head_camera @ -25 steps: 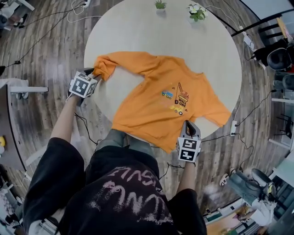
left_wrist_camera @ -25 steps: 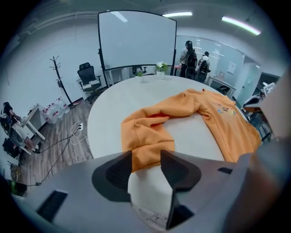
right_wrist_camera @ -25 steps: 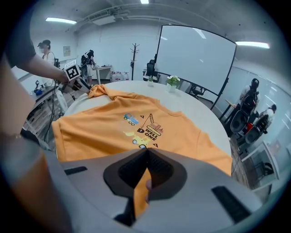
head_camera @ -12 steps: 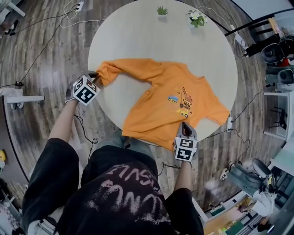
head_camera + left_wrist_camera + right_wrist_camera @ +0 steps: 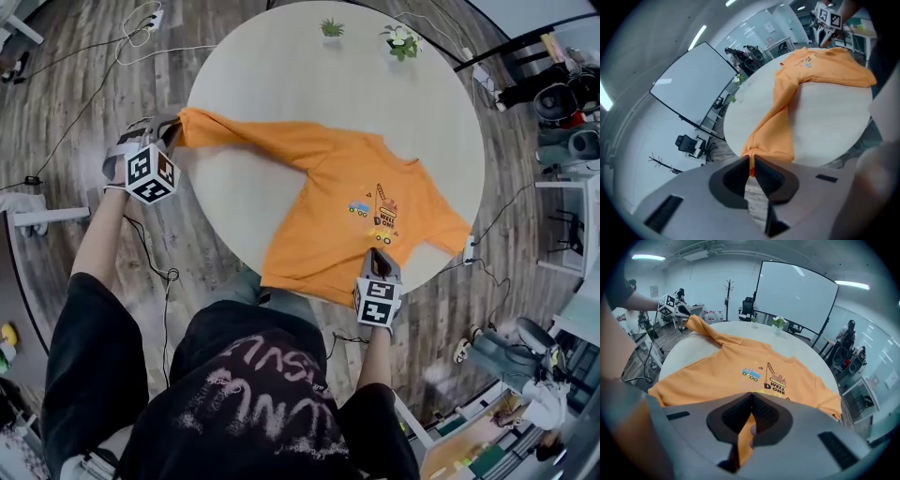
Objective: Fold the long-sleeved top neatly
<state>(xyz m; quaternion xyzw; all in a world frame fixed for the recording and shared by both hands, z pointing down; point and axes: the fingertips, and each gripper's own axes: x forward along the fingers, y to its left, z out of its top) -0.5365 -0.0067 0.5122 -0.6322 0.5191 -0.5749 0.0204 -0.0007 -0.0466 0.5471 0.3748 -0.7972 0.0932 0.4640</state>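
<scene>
Here one top [image 5: 347,197] lies on the table [image 5: 309,75], its sleeve drawn to the table's left edge by the left gripper [image 5: 172,125], whose jaws have just closed on the cuff [image 5: 187,118], while the right gripper [image 5: 382,258] clamps the hem [image 5: 328,284] at the near edge, so overpulling could slip either of the two thin pinches or skew the top toward the two plants [image 5: 331,26] at the far edge.

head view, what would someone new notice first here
The bright orange top with a crane print lies face up on the pale round table. One sleeve is stretched out to the table's left edge, where the left hand-held gripper has just been closing its jaws on the sleeve's end. The right hand-held gripper pinches the hem at the near edge.
</scene>
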